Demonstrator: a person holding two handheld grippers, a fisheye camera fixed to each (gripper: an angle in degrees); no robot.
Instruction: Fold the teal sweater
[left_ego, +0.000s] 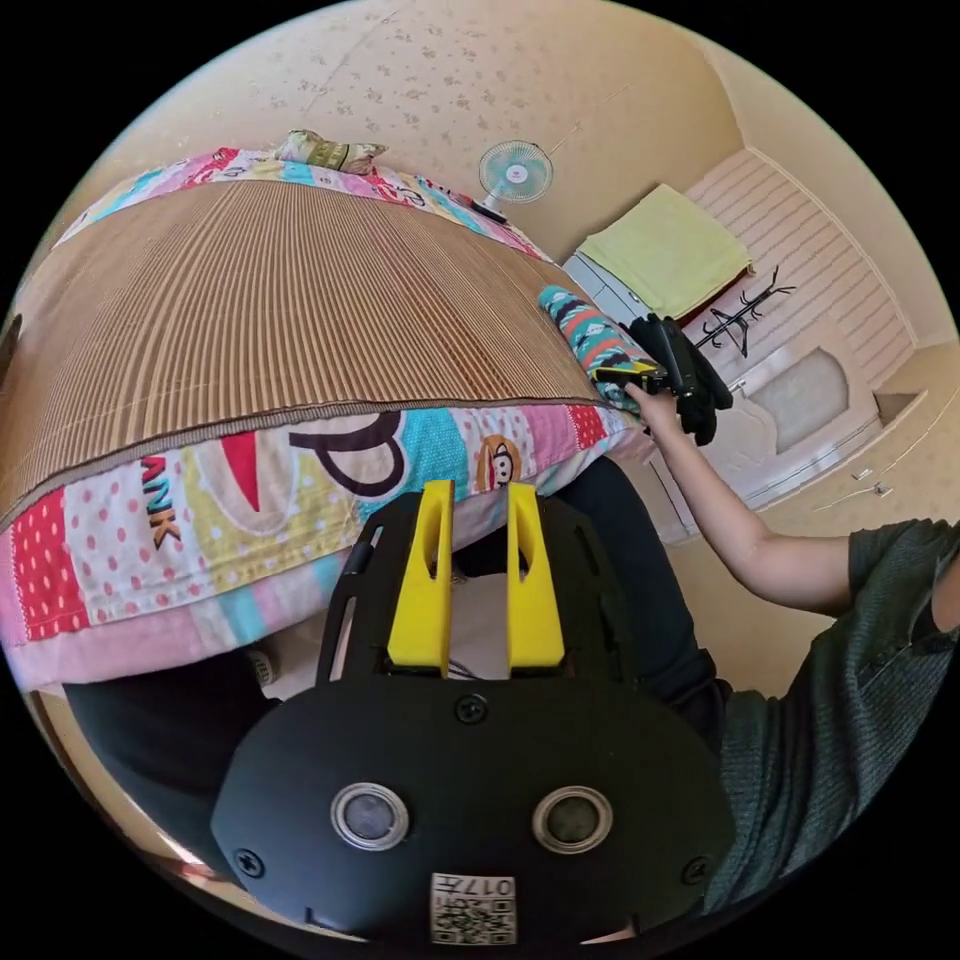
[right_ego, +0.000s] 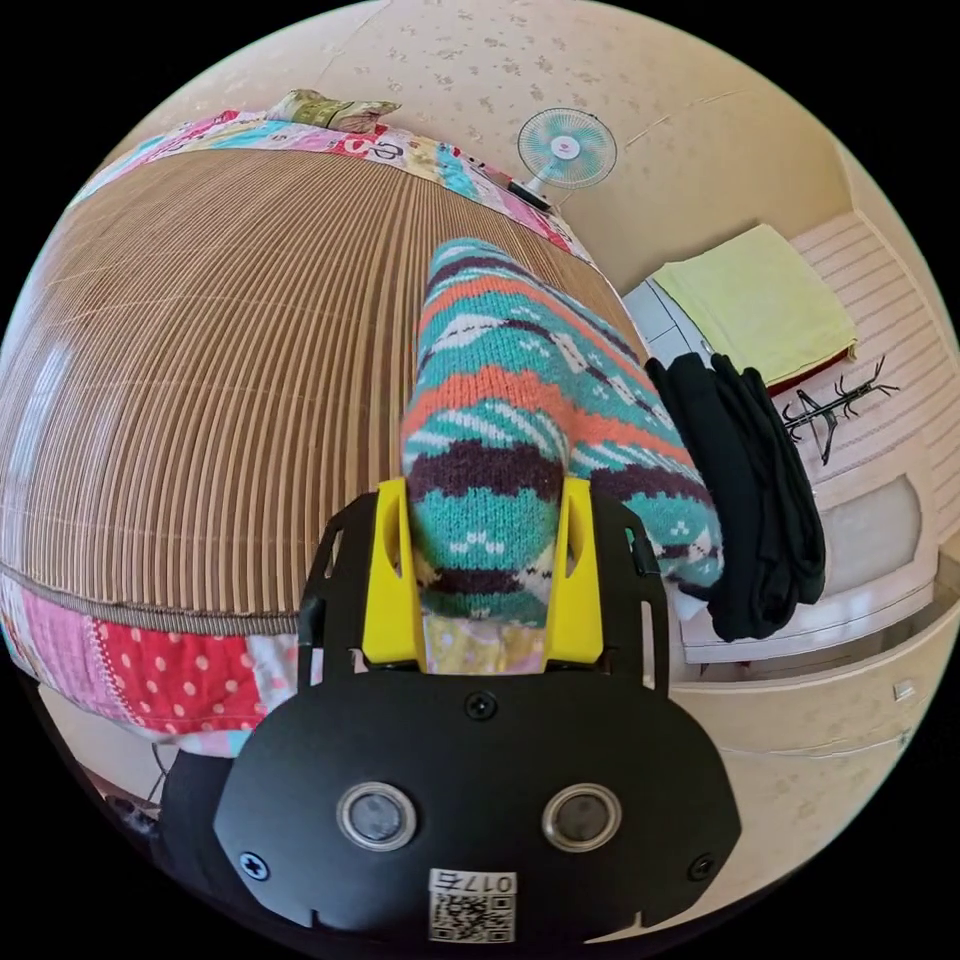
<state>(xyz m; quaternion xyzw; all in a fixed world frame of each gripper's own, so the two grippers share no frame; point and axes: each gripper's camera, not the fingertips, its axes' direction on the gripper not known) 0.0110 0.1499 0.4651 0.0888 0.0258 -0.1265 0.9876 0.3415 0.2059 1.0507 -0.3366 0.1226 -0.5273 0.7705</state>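
Now right hand-held gripper (right_ego: 483, 560) clamps folded teal sweater (right_ego: 520, 410) on bamboo mat (right_ego: 220, 380); left hand-held gripper (left_ego: 478, 570) parted, empty.

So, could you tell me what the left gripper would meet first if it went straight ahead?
Probably the patchwork quilt hanging over the bed's edge, just beyond the left gripper; depth is hard to judge.

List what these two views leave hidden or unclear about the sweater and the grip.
- Teal sweater, right gripper view: the right gripper covers its near end; its fold state is unclear.
- Sweater, left gripper view: small and distant; the person's hand hides the grip.
- Black garment: bunched, its type unclear.
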